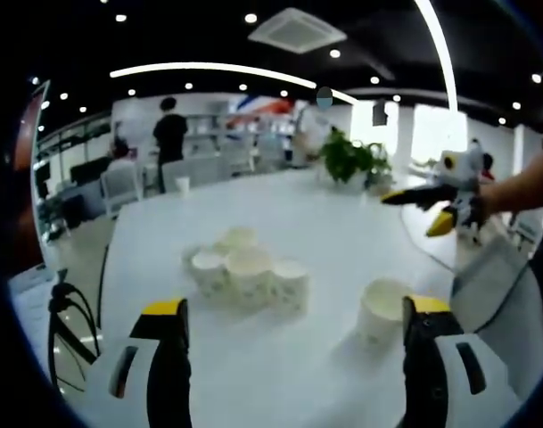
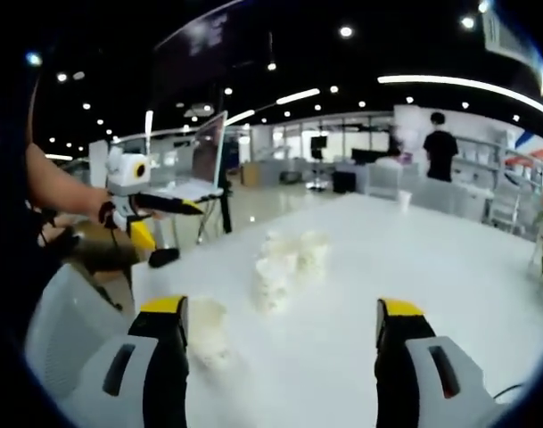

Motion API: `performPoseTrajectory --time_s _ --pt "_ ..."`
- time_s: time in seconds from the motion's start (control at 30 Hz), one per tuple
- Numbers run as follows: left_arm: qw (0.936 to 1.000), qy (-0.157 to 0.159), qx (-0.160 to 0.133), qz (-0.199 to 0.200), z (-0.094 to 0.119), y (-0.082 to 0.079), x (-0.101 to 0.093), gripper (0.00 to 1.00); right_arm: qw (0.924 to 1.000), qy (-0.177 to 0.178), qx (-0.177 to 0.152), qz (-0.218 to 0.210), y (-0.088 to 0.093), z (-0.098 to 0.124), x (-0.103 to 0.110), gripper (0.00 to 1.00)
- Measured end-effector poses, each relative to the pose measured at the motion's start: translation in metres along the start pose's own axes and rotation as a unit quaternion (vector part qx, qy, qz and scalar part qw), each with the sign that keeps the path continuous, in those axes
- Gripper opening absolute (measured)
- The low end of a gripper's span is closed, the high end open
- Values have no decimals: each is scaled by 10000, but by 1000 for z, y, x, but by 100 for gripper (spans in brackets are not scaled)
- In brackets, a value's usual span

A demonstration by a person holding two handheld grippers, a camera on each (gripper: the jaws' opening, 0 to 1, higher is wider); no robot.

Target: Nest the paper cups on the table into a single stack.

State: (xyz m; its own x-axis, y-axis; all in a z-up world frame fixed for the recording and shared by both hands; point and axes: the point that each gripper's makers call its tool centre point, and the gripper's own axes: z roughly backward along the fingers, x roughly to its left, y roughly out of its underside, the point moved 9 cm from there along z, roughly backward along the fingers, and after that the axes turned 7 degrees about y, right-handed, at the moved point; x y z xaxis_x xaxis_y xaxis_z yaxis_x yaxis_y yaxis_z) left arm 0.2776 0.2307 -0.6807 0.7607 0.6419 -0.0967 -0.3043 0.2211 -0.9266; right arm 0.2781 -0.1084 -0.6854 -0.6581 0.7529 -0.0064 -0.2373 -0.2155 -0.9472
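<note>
A huddle of white paper cups [image 1: 246,269] stands upright near the middle of the white table [image 1: 324,223], packed so close that they touch, and in the left gripper view four or so can be counted, none nested in another that I can make out. One more single cup [image 1: 382,309] stands apart from them, nearer the table edge and just beside the inner face of one jaw of the left gripper [image 1: 293,312]. That gripper hovers above the tabletop with its yellow-tipped jaws spread wide and nothing between them. In the right gripper view the cluster [image 2: 287,256] looks blurred, and the lone cup [image 2: 207,330] sits just inside one jaw of the right gripper [image 2: 280,314], whose jaws also stand wide apart and empty. Each gripper shows up in the other's view, held up off the table in a hand [image 1: 489,203] on a bare forearm. Beyond the table there is a potted plant [image 1: 351,160], a laptop [image 2: 200,160] on a stand, chairs, and a person in black [image 1: 169,135] standing with their back turned.
</note>
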Motion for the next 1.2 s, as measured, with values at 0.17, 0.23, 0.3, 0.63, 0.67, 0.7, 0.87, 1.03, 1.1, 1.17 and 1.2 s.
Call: performPoseTrajectory --time_s 0.17,0.23,0.3,0.63,0.67,0.7,0.87,1.03,1.1,1.17,1.2 --pt "10000 -77 47 -13 4 4 3 98 9999 76 73 -55 8 3 -5 90" --pt "9999 -96 72 -9 6 5 5 98 9999 123 89 -27 9 4 -7 92" --pt "9999 -121 77 -16 8 6 6 98 9998 160 71 -53 9 4 -9 95" --pt "9998 -197 42 63 12 10 7 98 9996 206 90 -169 10 7 -17 100" --pt "9998 -207 37 68 12 10 8 98 9996 210 84 -166 9 7 -17 100" --pt "9997 -211 30 83 13 10 8 98 9996 222 73 -153 9 7 -17 100" --pt "9997 -227 10 82 14 10 9 98 9996 222 89 -117 9 5 -18 100" --pt "9996 -273 32 57 15 10 11 98 9996 249 85 -130 10 5 -17 100" --pt "9996 -268 3 57 15 9 11 98 9995 268 71 -120 10 4 -18 100" --pt "9997 -245 -26 26 15 10 11 98 9995 294 71 -127 12 3 -20 100" --pt "9997 -245 -83 -28 14 10 11 98 9993 319 67 -156 12 1 -22 100"
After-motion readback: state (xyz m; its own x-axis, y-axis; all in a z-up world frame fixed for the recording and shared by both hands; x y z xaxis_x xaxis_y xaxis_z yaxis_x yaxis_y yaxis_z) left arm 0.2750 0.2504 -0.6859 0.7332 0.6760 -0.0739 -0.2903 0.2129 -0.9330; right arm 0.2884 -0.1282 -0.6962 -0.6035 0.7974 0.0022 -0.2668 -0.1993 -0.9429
